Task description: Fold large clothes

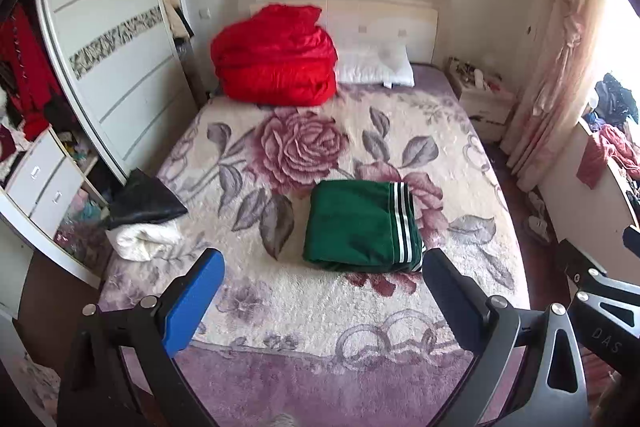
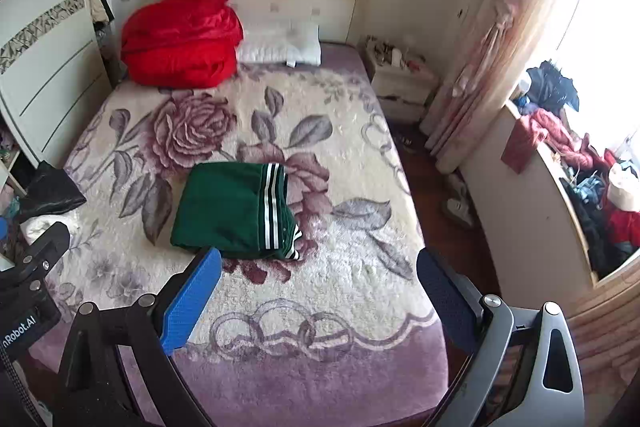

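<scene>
A green garment with white stripes (image 1: 362, 225) lies folded into a compact rectangle on the floral bed blanket (image 1: 320, 307). It also shows in the right wrist view (image 2: 236, 209). My left gripper (image 1: 320, 287) is open and empty, held above the foot of the bed, short of the garment. My right gripper (image 2: 318, 287) is open and empty, also above the foot of the bed, with the garment just beyond its left finger. Part of the right gripper's body (image 1: 600, 287) shows at the right edge of the left wrist view.
A red quilt (image 1: 276, 59) and a white pillow (image 1: 374, 65) sit at the bed's head. Folded black and white clothes (image 1: 142, 219) lie at the bed's left edge. A wardrobe (image 1: 108, 47) stands on the left, a nightstand (image 2: 400, 83) and a cluttered shelf (image 2: 580, 187) on the right.
</scene>
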Motion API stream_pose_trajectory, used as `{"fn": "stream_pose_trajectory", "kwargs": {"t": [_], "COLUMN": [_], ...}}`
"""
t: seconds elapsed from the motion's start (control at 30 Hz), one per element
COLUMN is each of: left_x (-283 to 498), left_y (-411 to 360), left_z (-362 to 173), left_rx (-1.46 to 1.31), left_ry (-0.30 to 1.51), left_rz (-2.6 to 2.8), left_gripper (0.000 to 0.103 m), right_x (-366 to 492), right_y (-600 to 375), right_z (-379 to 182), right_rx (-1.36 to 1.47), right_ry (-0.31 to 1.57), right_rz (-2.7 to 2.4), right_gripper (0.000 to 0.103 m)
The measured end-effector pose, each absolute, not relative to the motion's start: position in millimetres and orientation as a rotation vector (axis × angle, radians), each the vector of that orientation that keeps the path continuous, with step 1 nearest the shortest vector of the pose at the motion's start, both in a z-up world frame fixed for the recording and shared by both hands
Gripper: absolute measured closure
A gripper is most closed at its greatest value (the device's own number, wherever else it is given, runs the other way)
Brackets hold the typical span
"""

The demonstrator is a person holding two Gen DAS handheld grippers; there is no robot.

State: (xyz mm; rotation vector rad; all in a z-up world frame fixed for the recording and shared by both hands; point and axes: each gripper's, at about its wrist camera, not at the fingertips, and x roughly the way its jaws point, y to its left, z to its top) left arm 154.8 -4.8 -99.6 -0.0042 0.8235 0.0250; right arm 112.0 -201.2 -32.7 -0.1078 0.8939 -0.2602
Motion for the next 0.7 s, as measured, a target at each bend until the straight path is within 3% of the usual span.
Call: {"fn": "stream_pose_trajectory", "kwargs": {"t": [0.23, 0.7], "left_x": [123.4, 84.8], "left_y": [1.7, 6.7], "left_z": [-74.2, -50.1], "left_rx": [-0.025, -0.025], "left_ry": [0.809, 0.77], "left_rz": [0.031, 0.027], "left_gripper": [0.002, 0.002], "right_x": [51.5, 1.8], "right_y": [-195.3, -187.4], "right_z": [18.3, 62.1], "right_rx": [-0.091, -0.101], "right_ry": [0.845, 0.788], "right_rz": [-0.244, -0.226], "right_gripper": [0.003, 0.0]}}
